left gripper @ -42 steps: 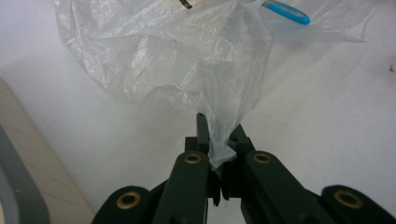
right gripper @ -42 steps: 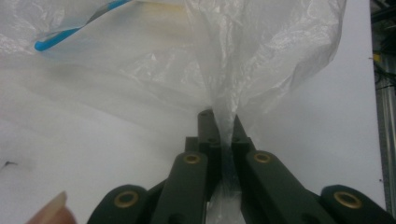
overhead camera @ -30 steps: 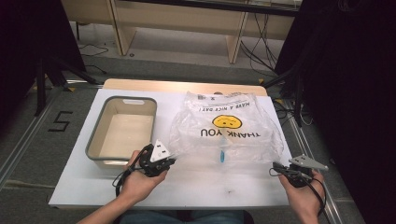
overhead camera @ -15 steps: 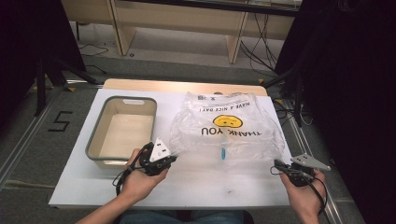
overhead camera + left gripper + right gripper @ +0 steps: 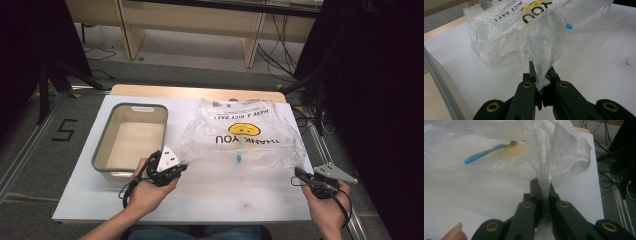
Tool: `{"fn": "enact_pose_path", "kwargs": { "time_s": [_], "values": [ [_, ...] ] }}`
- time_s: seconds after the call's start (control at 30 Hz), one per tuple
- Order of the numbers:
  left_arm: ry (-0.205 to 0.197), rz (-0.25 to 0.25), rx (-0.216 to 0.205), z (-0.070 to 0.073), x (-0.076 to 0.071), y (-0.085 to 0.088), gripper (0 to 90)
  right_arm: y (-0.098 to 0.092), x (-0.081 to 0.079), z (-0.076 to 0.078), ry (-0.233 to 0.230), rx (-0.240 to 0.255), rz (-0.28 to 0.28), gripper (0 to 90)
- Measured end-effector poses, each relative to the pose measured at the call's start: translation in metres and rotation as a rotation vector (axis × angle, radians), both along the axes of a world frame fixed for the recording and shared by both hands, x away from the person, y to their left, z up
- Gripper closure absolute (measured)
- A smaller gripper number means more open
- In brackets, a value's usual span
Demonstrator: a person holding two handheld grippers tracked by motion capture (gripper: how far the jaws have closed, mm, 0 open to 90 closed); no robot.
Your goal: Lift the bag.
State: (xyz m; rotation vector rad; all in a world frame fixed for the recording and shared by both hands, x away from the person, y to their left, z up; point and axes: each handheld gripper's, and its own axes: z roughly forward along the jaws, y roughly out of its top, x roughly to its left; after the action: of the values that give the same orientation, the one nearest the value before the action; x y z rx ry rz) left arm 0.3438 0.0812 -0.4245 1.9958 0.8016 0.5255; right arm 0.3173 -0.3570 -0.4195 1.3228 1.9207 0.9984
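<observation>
left gripper (image 5: 176, 169): jaws pressed together, pinching a twisted tail of the plastic bag (image 5: 245, 135). in the left gripper view (image 5: 541, 82) the clear film runs down into the closed gap between the two black jaws and fans out above them toward the bag body (image 5: 524, 32). the left hand (image 5: 147, 187) grips this tool near the front left part of the table.

right gripper (image 5: 301, 177): jaws pressed together, pinching the opposite corner of the same bag. in the right gripper view (image 5: 542, 195) a narrow pleat of film passes straight down between the closed jaws, and the bag (image 5: 554, 147) spreads upward and to both sides from there. the right hand (image 5: 327, 202) holds this tool at the front right corner of the table.

bag position: it lies on the white table (image 5: 225, 200), between the two grippers and slightly beyond them, stretched at its two near corners. its printed face shows a yellow smiley and black lettering, read upside down from the person's side.

contents: a blue toothbrush (image 5: 486, 151) lies inside the bag, seen through the film; in the high view it appears as a small blue mark (image 5: 239, 159) near the bag's near edge.

surroundings: a grey bin (image 5: 100, 160) stands on the table just left of the bag, beyond the left gripper.
</observation>
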Motion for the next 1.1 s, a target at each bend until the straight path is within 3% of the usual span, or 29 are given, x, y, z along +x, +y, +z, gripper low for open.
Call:
{"fn": "enact_pose_path", "kwargs": {
  "time_s": [0.23, 0.5, 1.1],
  "values": [
    [-0.024, -0.016, -0.012, 0.003, -0.001, -0.001, 88.6, 0.0, 0.0, 0.001, -0.013, 0.004, 0.0, 89.9],
    [-0.073, -0.045, -0.034, 0.017, -0.007, -0.007, 88.6, -0.001, 0.002, 0.003, -0.027, 0.01, -0.01, 89.9],
    [-0.14, -0.086, -0.081, 0.044, -0.015, -0.017, 88.6, -0.003, 0.004, 0.009, -0.081, 0.014, -0.048, 89.9]
  ]
}}
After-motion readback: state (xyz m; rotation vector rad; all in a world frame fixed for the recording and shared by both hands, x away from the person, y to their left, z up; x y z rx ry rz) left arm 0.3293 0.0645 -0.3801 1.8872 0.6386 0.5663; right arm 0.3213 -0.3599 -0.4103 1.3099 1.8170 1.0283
